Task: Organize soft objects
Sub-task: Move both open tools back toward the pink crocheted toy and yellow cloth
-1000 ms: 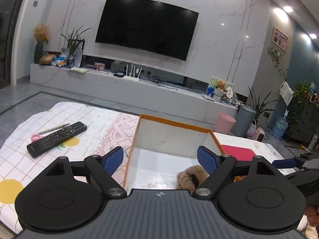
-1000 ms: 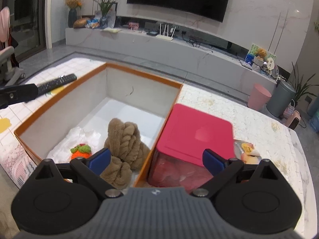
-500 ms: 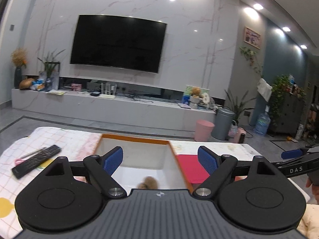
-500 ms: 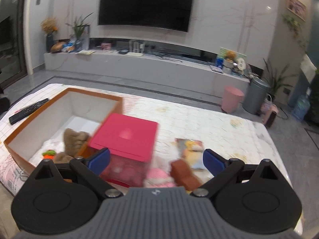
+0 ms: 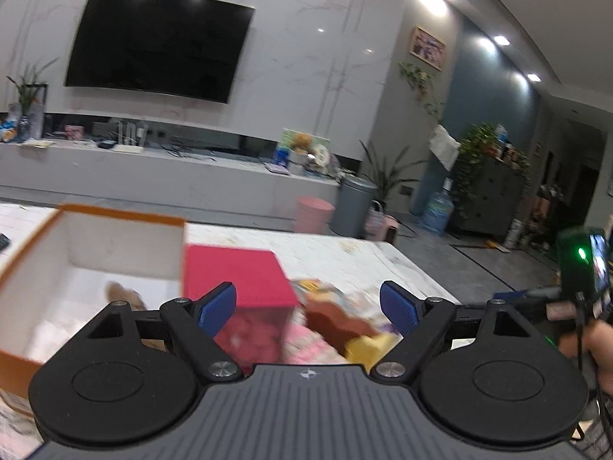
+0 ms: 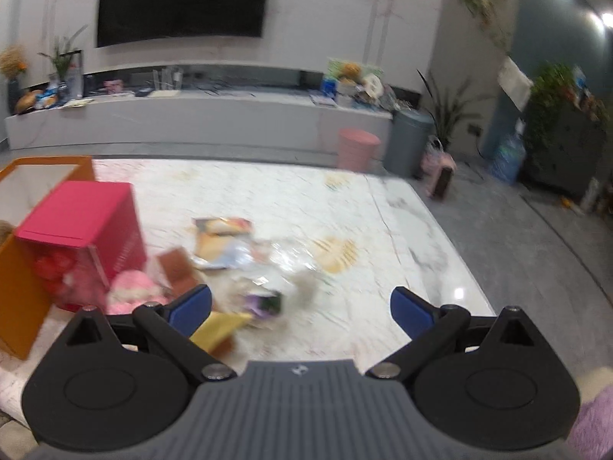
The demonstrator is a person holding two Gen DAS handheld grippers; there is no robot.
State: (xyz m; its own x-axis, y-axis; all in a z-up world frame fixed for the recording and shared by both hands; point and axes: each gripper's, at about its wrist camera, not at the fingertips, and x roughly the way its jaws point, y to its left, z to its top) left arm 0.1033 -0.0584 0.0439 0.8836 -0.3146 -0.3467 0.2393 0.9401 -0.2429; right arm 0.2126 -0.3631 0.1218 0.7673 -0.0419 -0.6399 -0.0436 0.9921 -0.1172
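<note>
An orange box (image 5: 115, 214) with a white inside stands at the left, a tan plush (image 5: 122, 293) lying in it. Beside it is a red-lidded clear bin (image 5: 233, 276) (image 6: 82, 211) holding red soft things. A blurred heap of soft toys lies right of the bin: a pink plush (image 6: 134, 287), a brown one (image 5: 333, 322) and a yellow piece (image 6: 220, 329). My left gripper (image 5: 308, 306) is open above the heap, empty. My right gripper (image 6: 300, 308) is open over the table, empty.
Flat packets and clear wrappers (image 6: 226, 241) are scattered on the marble table (image 6: 383, 230). The table's right edge drops to grey floor. A pink bin (image 6: 358, 149) and grey bin (image 6: 408, 143) stand beyond. The other gripper and a hand (image 5: 582, 329) show at the right in the left wrist view.
Both views have swung right, away from the orange box toward the toy heap and the bare table. Both grippers stayed open and empty.
</note>
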